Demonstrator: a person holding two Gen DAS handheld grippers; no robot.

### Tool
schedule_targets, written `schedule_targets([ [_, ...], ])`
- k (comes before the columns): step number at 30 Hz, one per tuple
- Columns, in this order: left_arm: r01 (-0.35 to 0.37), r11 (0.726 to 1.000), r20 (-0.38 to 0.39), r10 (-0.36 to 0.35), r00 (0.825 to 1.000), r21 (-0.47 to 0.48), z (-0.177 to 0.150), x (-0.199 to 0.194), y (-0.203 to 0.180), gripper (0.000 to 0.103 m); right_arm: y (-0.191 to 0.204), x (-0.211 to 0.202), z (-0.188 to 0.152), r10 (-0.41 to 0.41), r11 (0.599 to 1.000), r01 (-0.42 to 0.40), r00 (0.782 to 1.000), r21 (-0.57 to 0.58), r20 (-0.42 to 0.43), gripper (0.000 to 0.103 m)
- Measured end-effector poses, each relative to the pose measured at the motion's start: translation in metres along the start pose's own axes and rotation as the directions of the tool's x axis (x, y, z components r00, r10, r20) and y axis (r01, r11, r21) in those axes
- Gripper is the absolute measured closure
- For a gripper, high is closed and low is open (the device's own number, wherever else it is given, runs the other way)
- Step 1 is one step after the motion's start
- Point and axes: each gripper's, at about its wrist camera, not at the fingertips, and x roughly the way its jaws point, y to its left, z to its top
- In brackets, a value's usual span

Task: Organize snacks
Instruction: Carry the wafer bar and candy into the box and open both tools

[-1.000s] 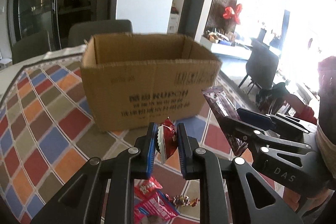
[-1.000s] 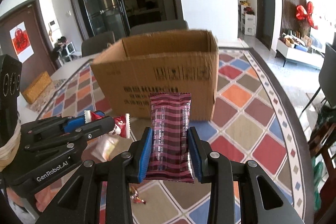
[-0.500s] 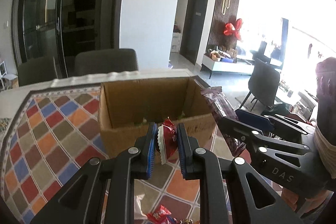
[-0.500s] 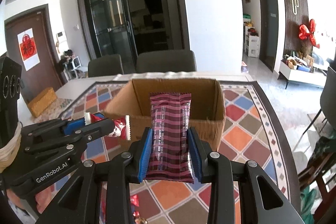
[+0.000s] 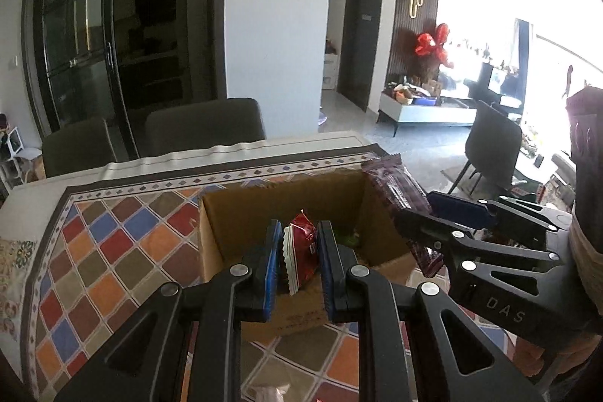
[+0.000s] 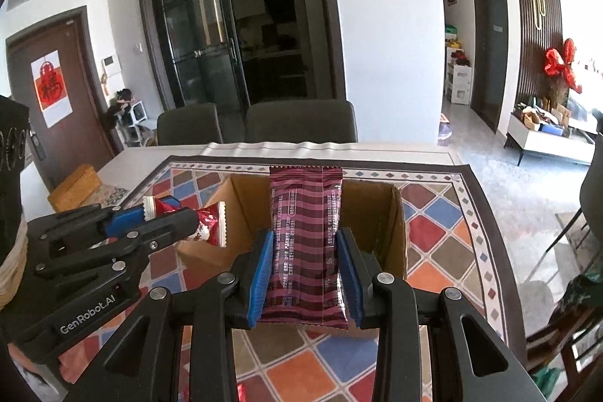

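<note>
Got my left gripper (image 5: pixel 297 260) pinching a red snack (image 5: pixel 300 251) and my right gripper (image 6: pixel 304 275) clamping a maroon bar (image 6: pixel 304 243), both over the box (image 6: pixel 380 210). I'd lower them inside before letting go.

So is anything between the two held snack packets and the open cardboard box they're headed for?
Nothing visible. The small red packet in the left gripper and the long maroon striped packet in the right gripper both sit before the open-topped brown cardboard box.
</note>
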Motion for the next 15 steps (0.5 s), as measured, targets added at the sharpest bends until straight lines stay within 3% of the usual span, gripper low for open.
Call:
schedule_targets([
  [11,-0.034,0.999,-0.080,0.032,0.996,-0.021,0.013,0.043,0.013,0.082,-0.009,0.037,0.022,-0.052,0.999,0.051,0.997,-0.014,-0.052,0.067],
  [13,-0.046,0.999,-0.082,0.044,0.996,-0.020,0.013,0.045,0.015,0.069,-0.008,0.040,0.024,-0.065,0.998,0.064,0.997,-0.021,-0.050,0.064],
  [14,-0.054,0.998,-0.074,0.052,0.996,-0.025,0.013,0.044,0.016,0.060,-0.007,0.041,0.024,-0.076,0.997,0.075,0.996,-0.026,-0.045,0.056],
  [15,-0.059,0.998,-0.066,0.057,0.996,-0.028,0.012,0.043,0.018,0.058,-0.007,0.042,0.023,-0.099,0.995,0.098,0.994,-0.028,-0.040,0.052],
])
